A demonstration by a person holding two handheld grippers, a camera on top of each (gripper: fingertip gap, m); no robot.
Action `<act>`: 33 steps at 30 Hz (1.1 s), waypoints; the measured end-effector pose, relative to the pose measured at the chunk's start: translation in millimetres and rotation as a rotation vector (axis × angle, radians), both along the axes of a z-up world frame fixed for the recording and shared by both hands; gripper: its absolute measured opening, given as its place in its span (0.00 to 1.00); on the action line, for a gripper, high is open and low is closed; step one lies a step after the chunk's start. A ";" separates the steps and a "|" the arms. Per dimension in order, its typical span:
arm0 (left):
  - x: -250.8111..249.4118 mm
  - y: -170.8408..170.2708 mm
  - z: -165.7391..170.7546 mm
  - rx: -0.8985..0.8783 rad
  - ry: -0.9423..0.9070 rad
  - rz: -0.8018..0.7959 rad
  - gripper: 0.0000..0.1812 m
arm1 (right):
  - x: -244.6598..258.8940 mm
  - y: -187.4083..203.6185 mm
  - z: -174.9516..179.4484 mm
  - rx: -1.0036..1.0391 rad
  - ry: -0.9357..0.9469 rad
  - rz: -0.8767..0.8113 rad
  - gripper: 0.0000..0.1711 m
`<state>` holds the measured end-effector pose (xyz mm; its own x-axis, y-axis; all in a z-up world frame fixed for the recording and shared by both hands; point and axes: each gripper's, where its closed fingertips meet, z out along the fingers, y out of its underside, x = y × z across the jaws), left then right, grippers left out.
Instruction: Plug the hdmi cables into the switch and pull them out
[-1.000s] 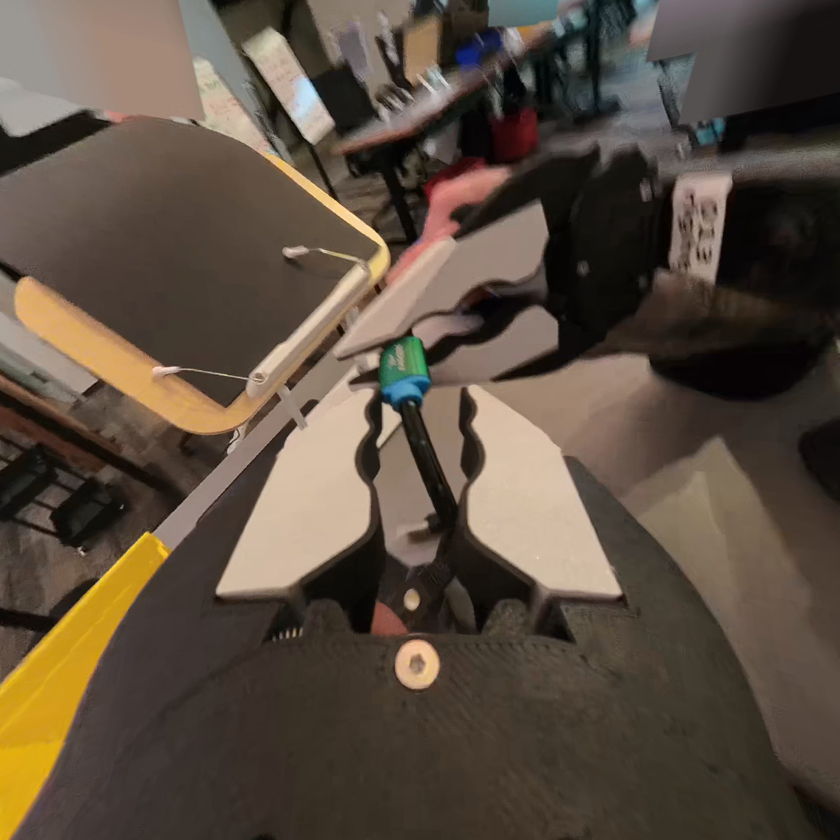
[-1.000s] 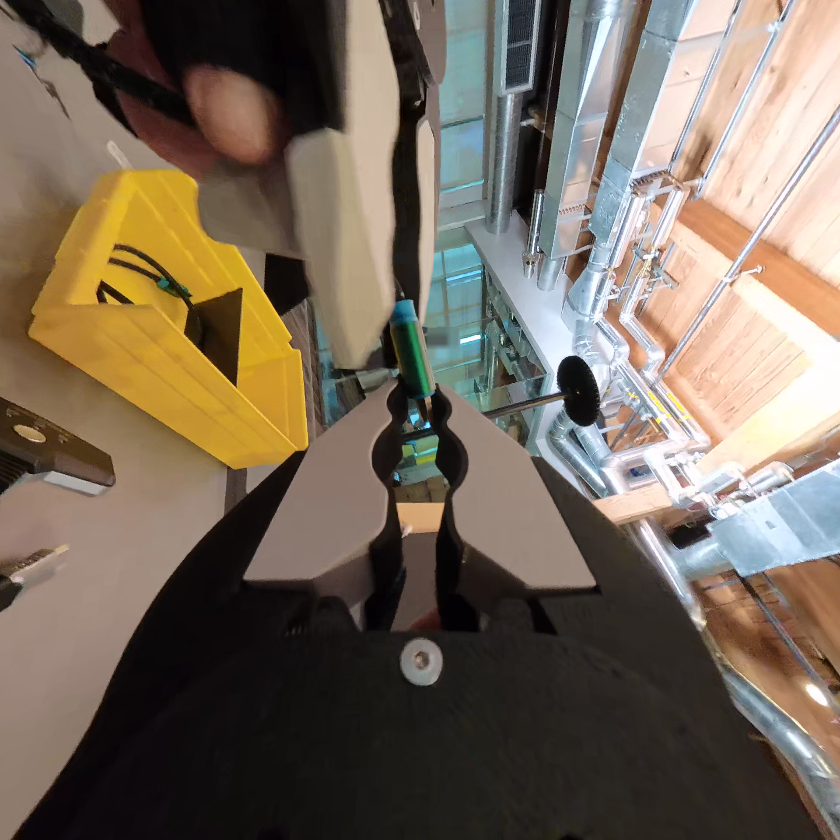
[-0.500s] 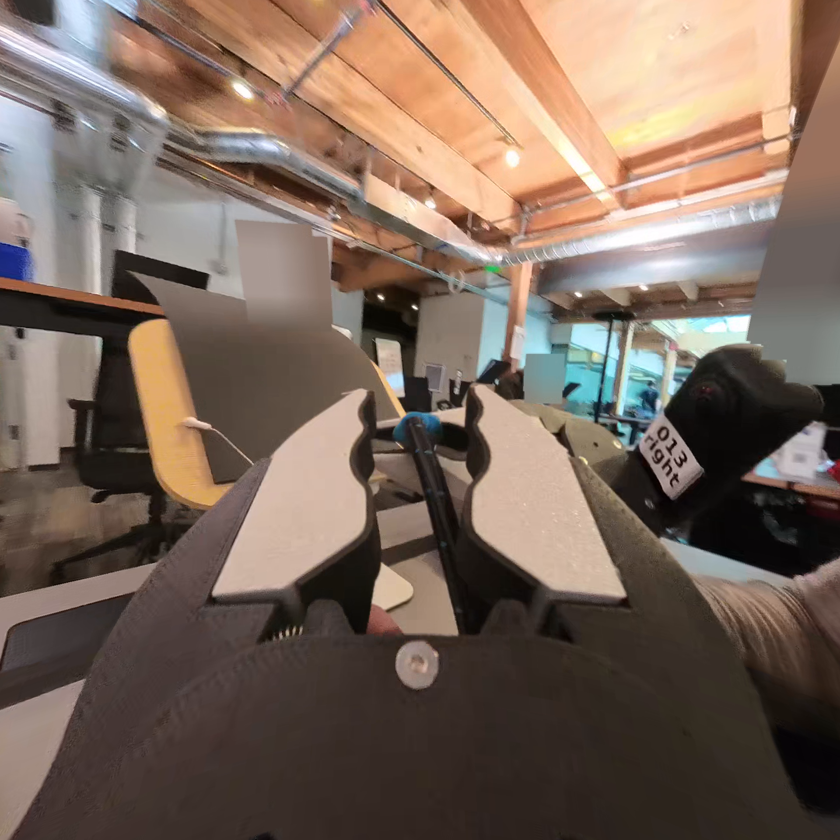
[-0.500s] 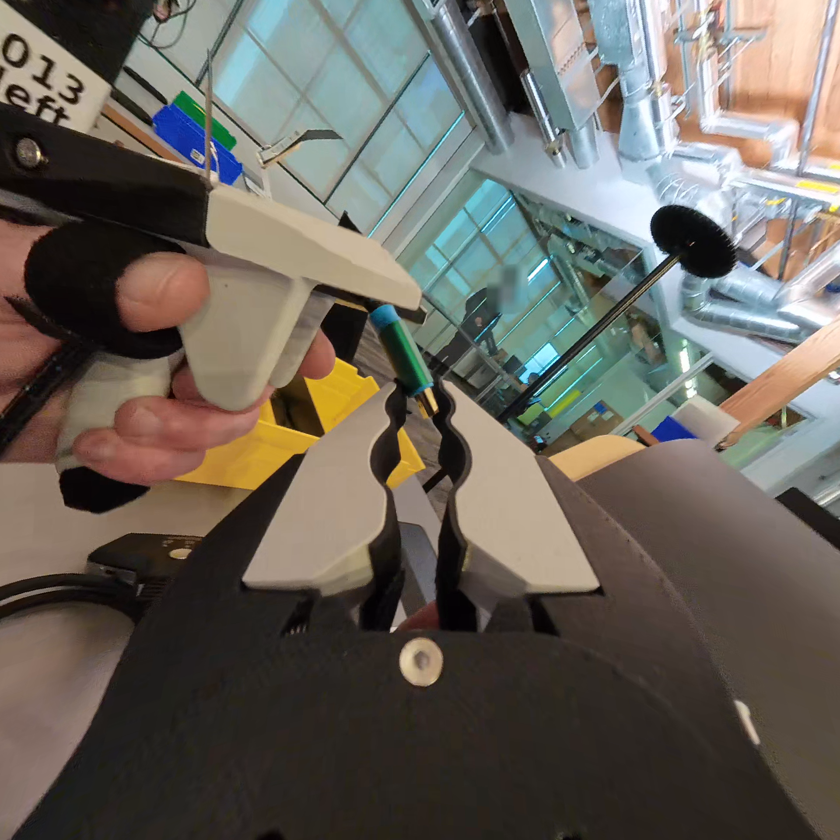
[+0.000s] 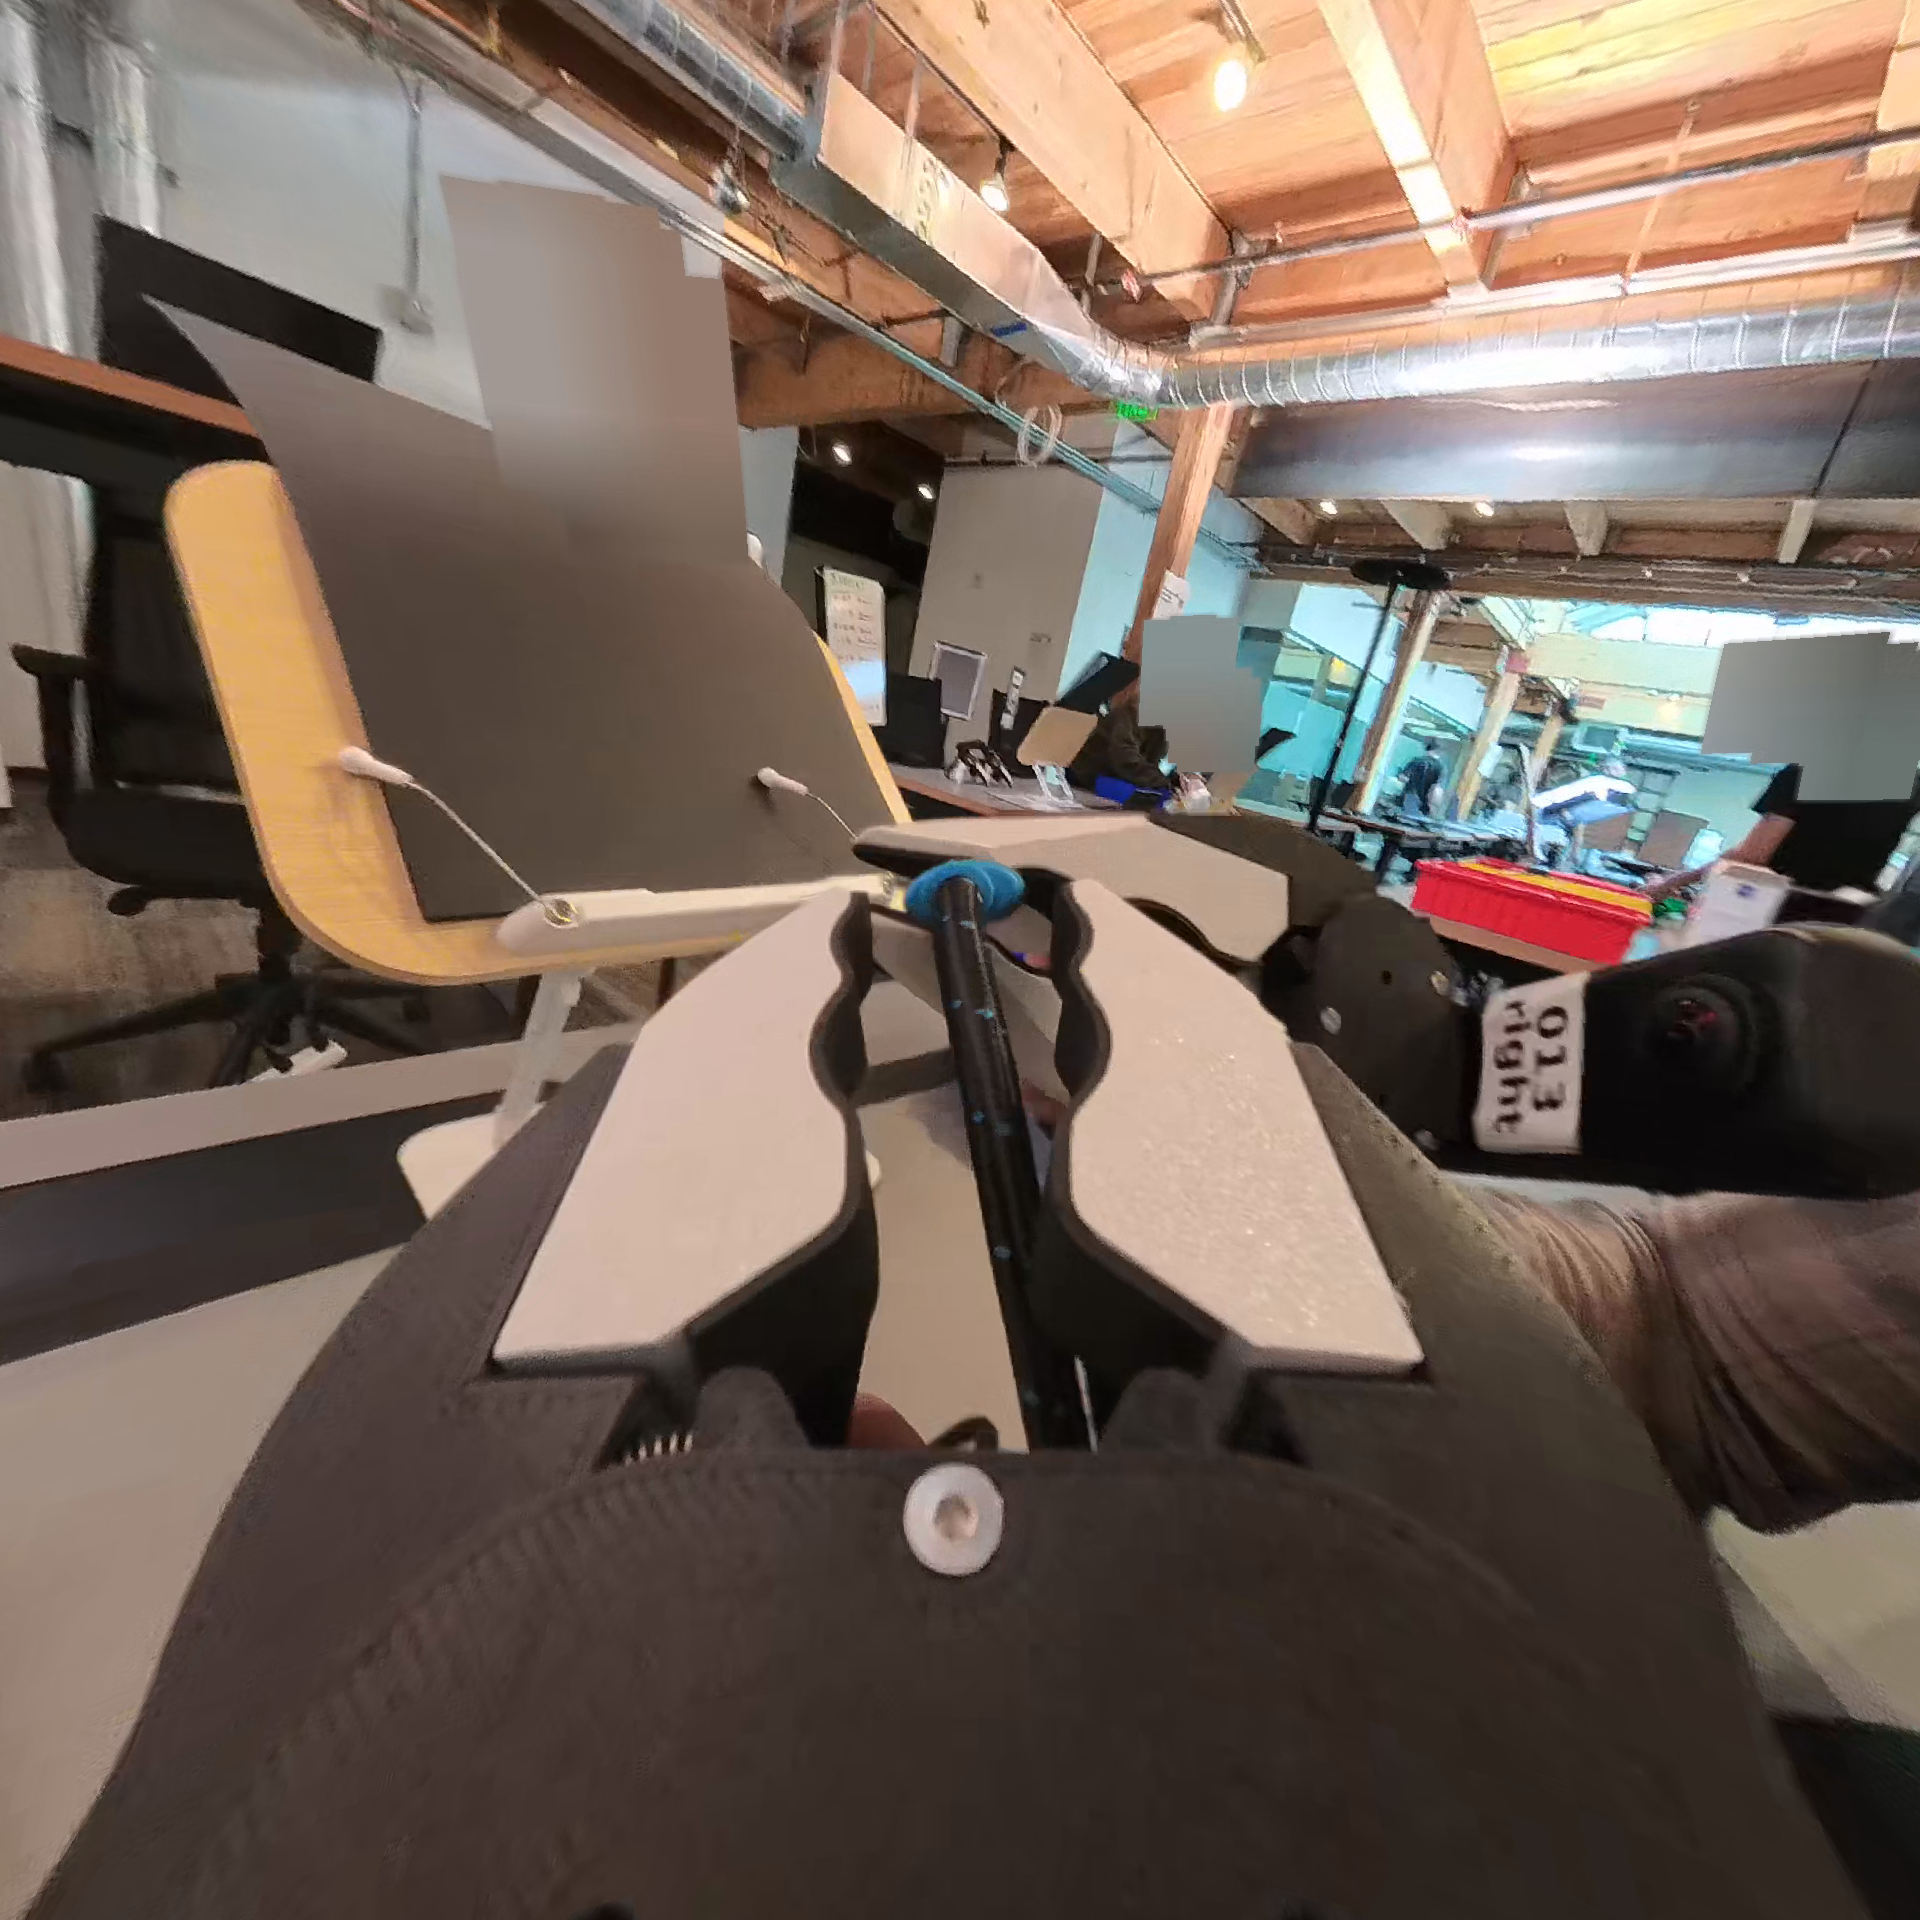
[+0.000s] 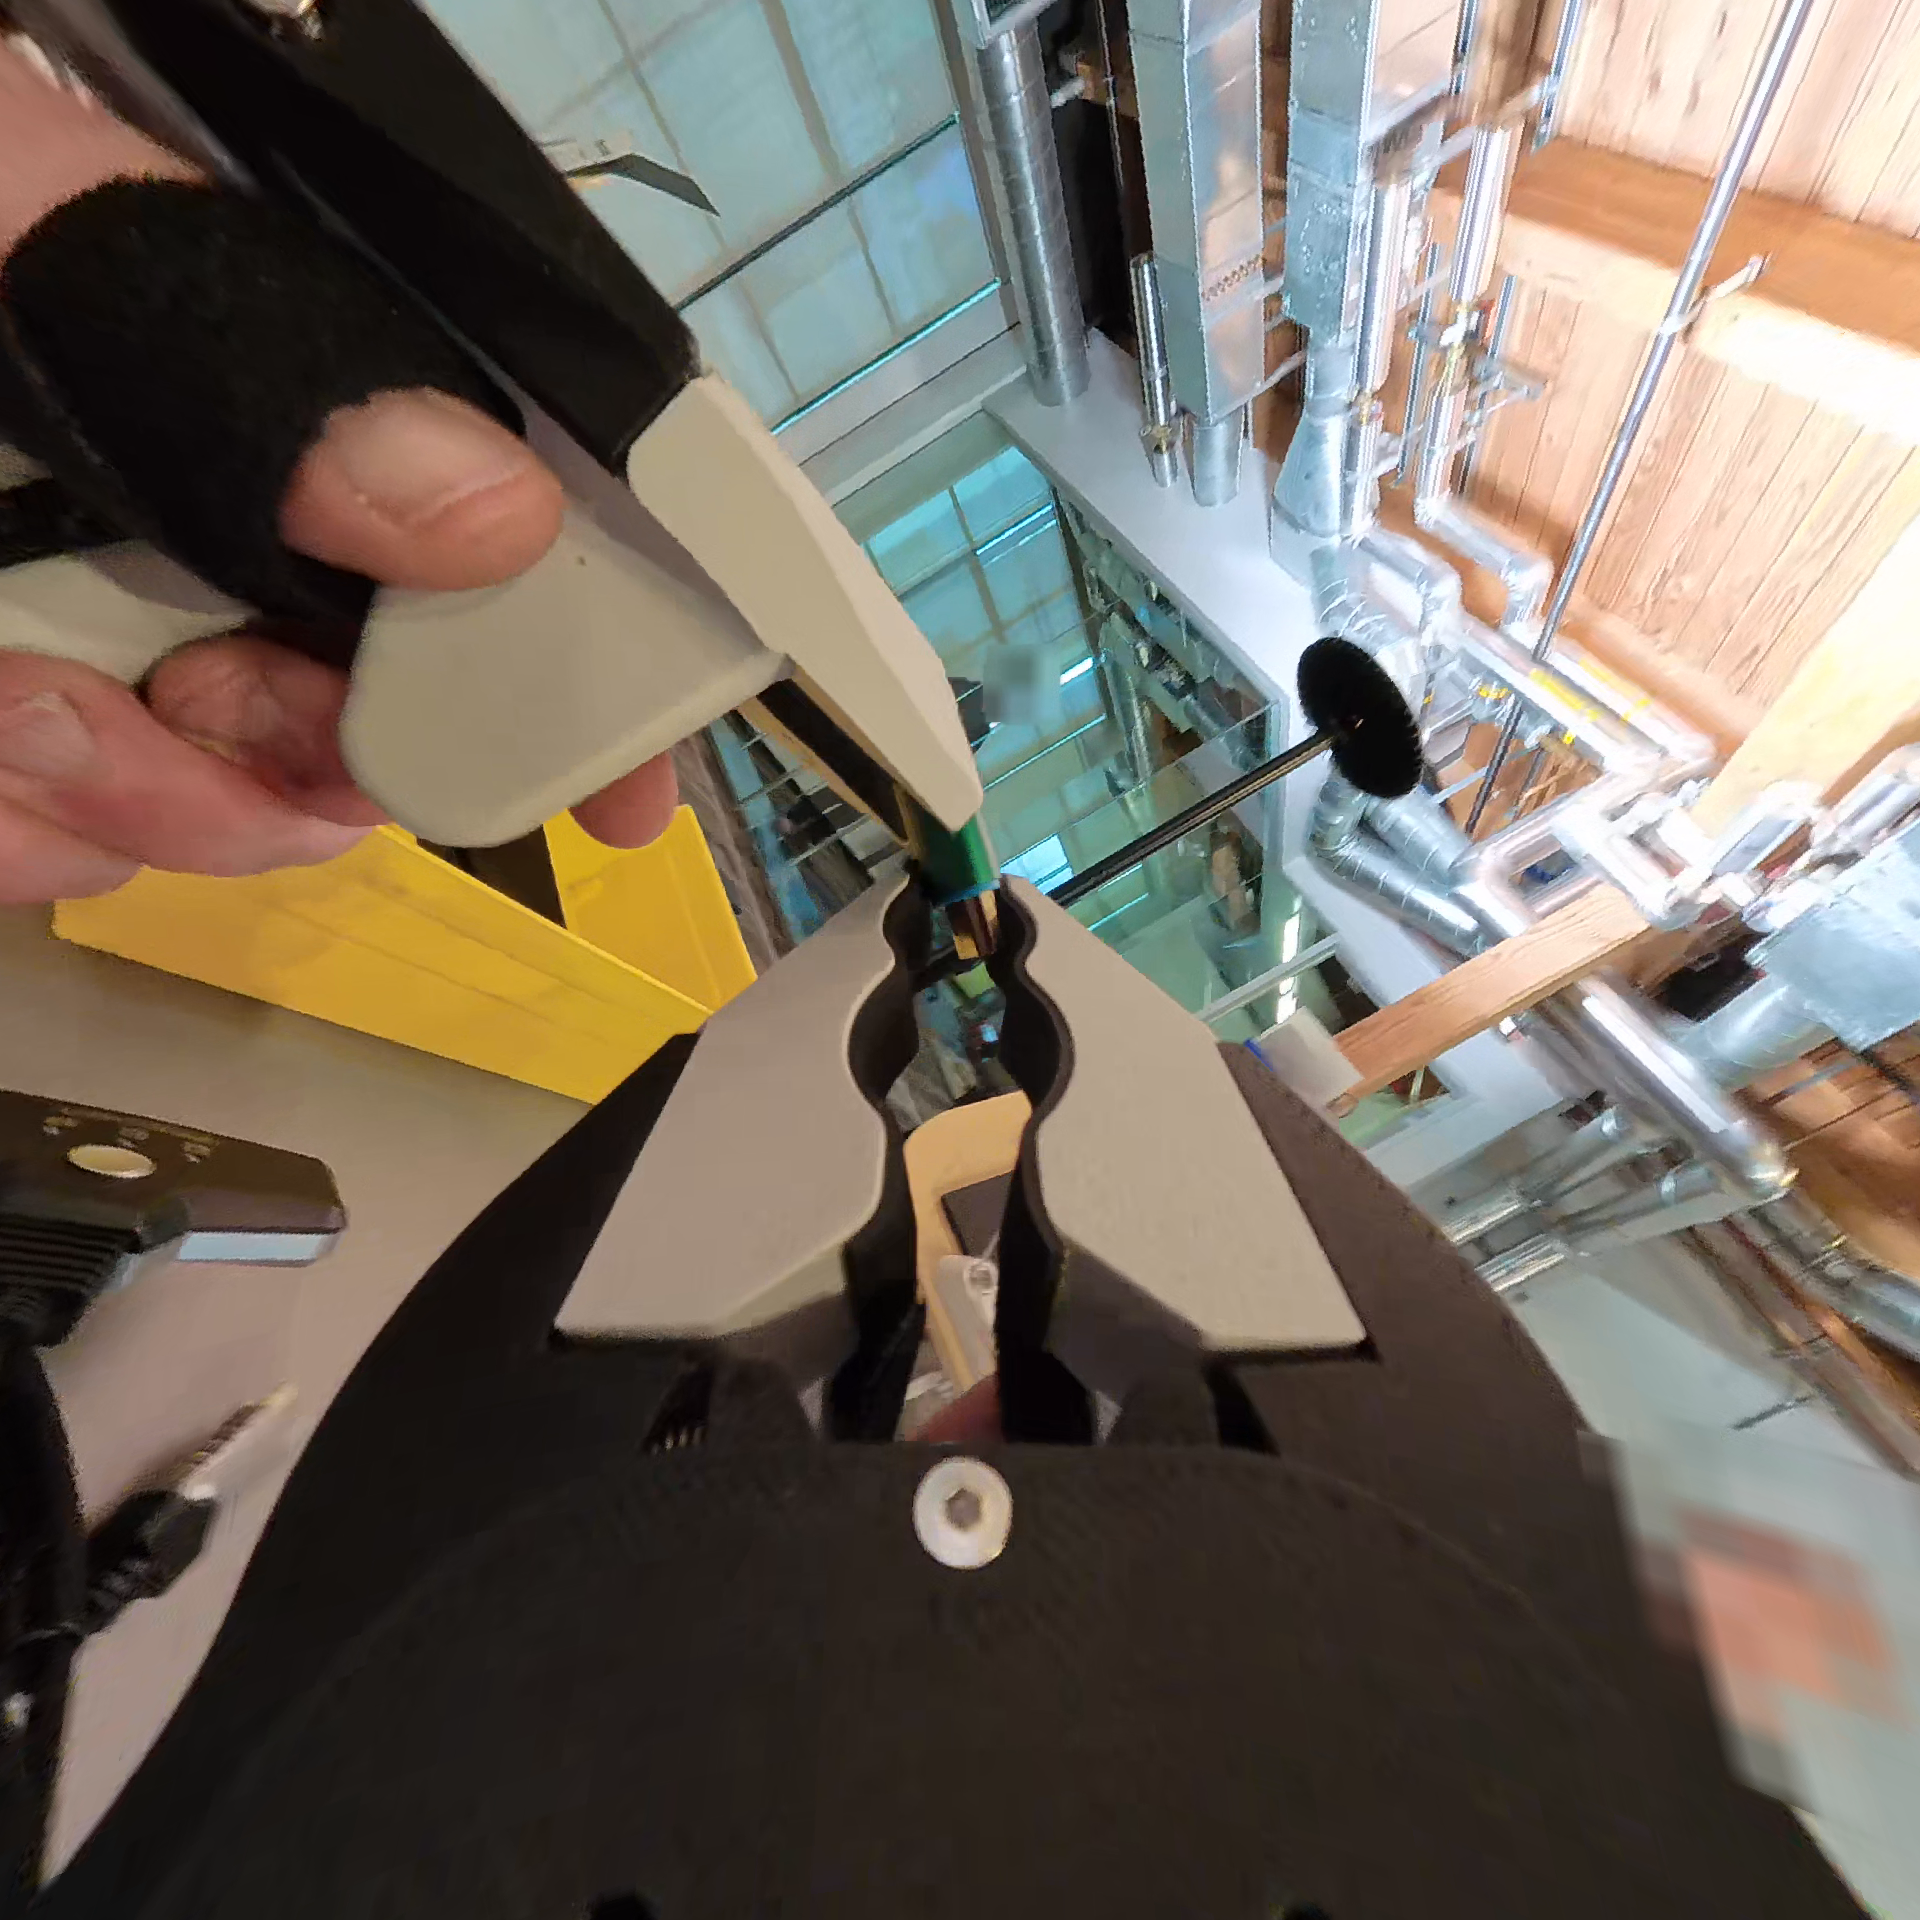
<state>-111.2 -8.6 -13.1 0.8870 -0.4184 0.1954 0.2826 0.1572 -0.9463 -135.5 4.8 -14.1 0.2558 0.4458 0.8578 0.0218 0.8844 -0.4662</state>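
Green-sleeved HDMI plug [image 6: 961, 862] on black braided cable [image 5: 982, 1081] hangs above the desk [image 6: 260, 1049], handed over: right claw [image 6: 961, 925] pinches its metal tip, left claw [image 5: 961, 914] stays parted around the cable, for re-gripping.

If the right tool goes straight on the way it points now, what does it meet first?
Most likely the green HDMI plug: its metal tip already sits between the right tool fingertips. Right behind it is the left tool, though depth is hard to judge.

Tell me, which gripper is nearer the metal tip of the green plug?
Right. The right gripper has its fingers flanking the metal tip; the left gripper sits behind the green body, cable running back between its fingers.
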 end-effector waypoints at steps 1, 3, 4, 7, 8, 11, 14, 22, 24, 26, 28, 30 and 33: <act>4.5 -0.6 -2.2 -0.020 0.011 -0.032 0.18 | 0.8 0.3 0.3 0.036 -0.002 -0.002 0.04; 7.8 -2.3 -0.7 -0.021 0.007 -0.061 0.17 | 1.5 -3.3 -1.4 0.091 -0.020 0.019 0.04; 7.9 -1.2 -1.5 -0.030 0.016 -0.052 0.16 | 2.1 -3.3 -1.5 0.110 -0.023 0.017 0.04; 8.7 -0.5 -0.7 -0.032 -0.001 -0.049 0.15 | 3.0 -2.6 -1.6 0.112 -0.020 0.016 0.04; 6.9 0.7 -2.8 -0.042 0.010 -0.031 0.14 | 3.0 -1.8 -2.1 0.135 -0.021 0.002 0.04; 4.1 0.5 -3.6 -0.039 -0.019 -0.020 0.12 | 2.9 -2.6 -3.0 0.167 -0.026 -0.013 0.04; 6.4 -1.3 -4.3 -0.009 -0.010 0.011 0.11 | 4.6 -5.4 -3.6 0.188 -0.031 0.036 0.04; 12.2 -6.3 0.8 0.049 0.005 -0.002 0.13 | 9.3 -9.9 0.7 0.235 -0.010 0.040 0.04; 11.8 -6.5 2.8 0.037 -0.019 -0.009 0.15 | 10.2 -10.3 1.9 0.259 -0.001 0.027 0.04; 10.7 -8.8 8.1 0.035 -0.093 -0.046 0.16 | 10.5 -15.6 1.0 0.300 0.000 0.031 0.04; 15.5 -11.4 10.3 0.032 -0.098 -0.101 0.13 | 10.2 -19.8 0.1 0.304 0.000 0.038 0.04; 14.3 -10.0 8.5 0.034 -0.024 -0.028 0.12 | 9.2 -18.9 -0.5 0.289 -0.001 0.032 0.04; 10.0 -9.2 8.1 0.010 -0.042 -0.004 0.16 | 9.2 -18.5 0.7 0.280 0.011 0.024 0.04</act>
<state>-101.2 -17.8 -5.0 0.8766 -0.4238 0.2279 0.3224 0.1655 -0.9320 -126.4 -13.7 -13.5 0.2575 0.1976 0.9459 -0.0048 0.9791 -0.2032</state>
